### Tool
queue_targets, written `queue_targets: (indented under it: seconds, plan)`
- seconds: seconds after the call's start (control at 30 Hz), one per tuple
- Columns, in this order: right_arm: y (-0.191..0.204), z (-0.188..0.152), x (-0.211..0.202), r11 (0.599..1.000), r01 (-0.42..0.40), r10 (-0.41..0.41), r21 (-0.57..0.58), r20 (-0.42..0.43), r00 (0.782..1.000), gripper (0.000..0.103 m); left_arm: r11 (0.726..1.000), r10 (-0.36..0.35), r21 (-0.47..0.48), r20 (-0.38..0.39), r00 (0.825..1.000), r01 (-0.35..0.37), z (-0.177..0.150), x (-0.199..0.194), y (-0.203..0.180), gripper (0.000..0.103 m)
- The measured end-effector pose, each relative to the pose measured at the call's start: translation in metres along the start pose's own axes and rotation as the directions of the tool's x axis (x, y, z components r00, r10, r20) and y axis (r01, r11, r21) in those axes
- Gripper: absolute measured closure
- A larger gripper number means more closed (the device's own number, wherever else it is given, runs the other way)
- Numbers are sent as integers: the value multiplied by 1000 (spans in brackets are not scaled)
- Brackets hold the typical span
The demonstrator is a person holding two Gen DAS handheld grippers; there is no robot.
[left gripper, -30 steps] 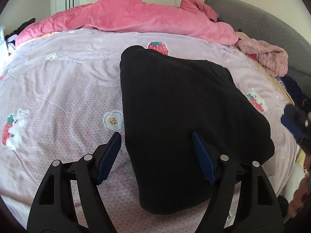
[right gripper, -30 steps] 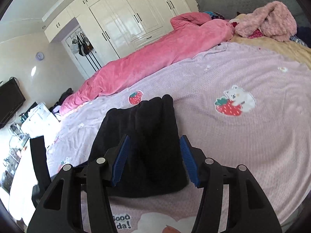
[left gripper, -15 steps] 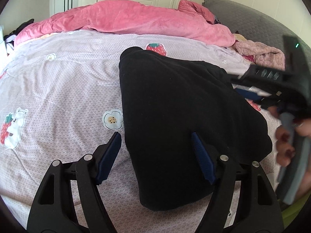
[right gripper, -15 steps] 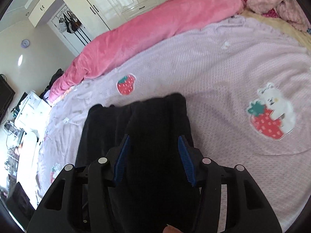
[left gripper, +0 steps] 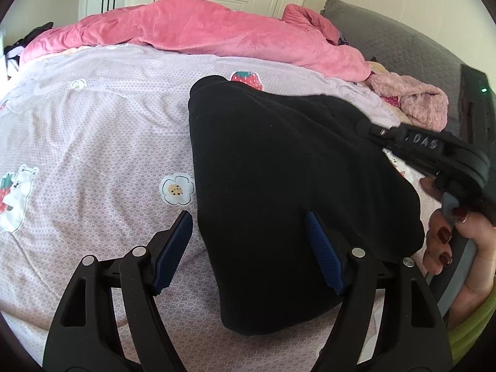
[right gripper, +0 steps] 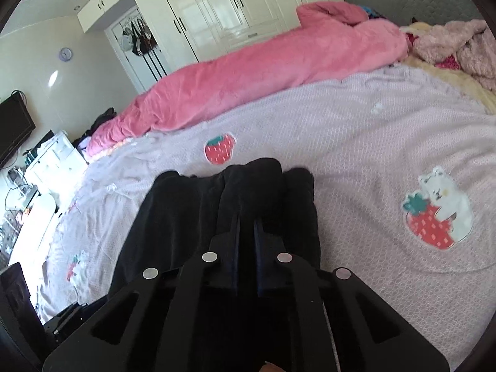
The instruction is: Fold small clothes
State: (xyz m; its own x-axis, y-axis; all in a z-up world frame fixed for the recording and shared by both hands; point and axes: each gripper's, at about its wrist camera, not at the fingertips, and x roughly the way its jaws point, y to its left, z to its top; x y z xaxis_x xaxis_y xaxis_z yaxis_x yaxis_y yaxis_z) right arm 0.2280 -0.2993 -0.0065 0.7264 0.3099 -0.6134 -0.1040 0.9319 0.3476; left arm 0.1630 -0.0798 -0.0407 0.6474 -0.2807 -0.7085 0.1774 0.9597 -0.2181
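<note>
A black garment (left gripper: pixel 279 170) lies spread on the lilac bedspread (left gripper: pixel 93 139), with a narrow fold bunched at its far end (right gripper: pixel 266 179). My left gripper (left gripper: pixel 248 238) hangs open over the garment's near left edge, one finger above the bedspread and the other above the cloth, holding nothing. My right gripper (right gripper: pixel 246 221) is shut, its fingers pressed together into the black cloth, which puckers around them. In the left wrist view the right gripper (left gripper: pixel 365 125) reaches in from the right onto the garment's right edge, held by a hand (left gripper: pixel 449 241).
A pink duvet (left gripper: pixel 217 31) is heaped along the far side of the bed. A fluffy pale pink garment (left gripper: pixel 412 102) lies at the far right by the grey headboard (left gripper: pixel 403 49). White wardrobes (right gripper: pixel 232 6) stand behind. A white desk (right gripper: pixel 52 161) is at the left.
My right gripper came in from the right over the black garment and its jaws went from open to shut on the cloth. My left gripper stayed still and open.
</note>
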Motion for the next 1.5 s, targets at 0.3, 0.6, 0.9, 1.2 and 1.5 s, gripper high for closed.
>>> queue_targets:
  seconds: [0.3,0.6,0.9,1.2,1.5]
  plan:
    - [-3,0,28,982,165,-170,-86,-53,984,96,1000,-19,-4,-16,1000,19,0,4,-2,33]
    - [-6,-7,31,971,217,-221,-104,-31,975,82,1000,-19,-8,-22,1000,19,0,5,0,31]
    - [16,-21,-27,983,76,-70,-167,39,997,69,1000,-16,-7,-32,999,16,-2,-1,2,31]
    - [-4,-41,-1,969,200,-213,-146,-77,974,47,1000,-7,-4,-40,999,7,-6,-9,1,31]
    - [2,-46,-57,972,206,-193,-117,108,975,11,1000,5,8,-5,1000,-5,-6,-35,1,21]
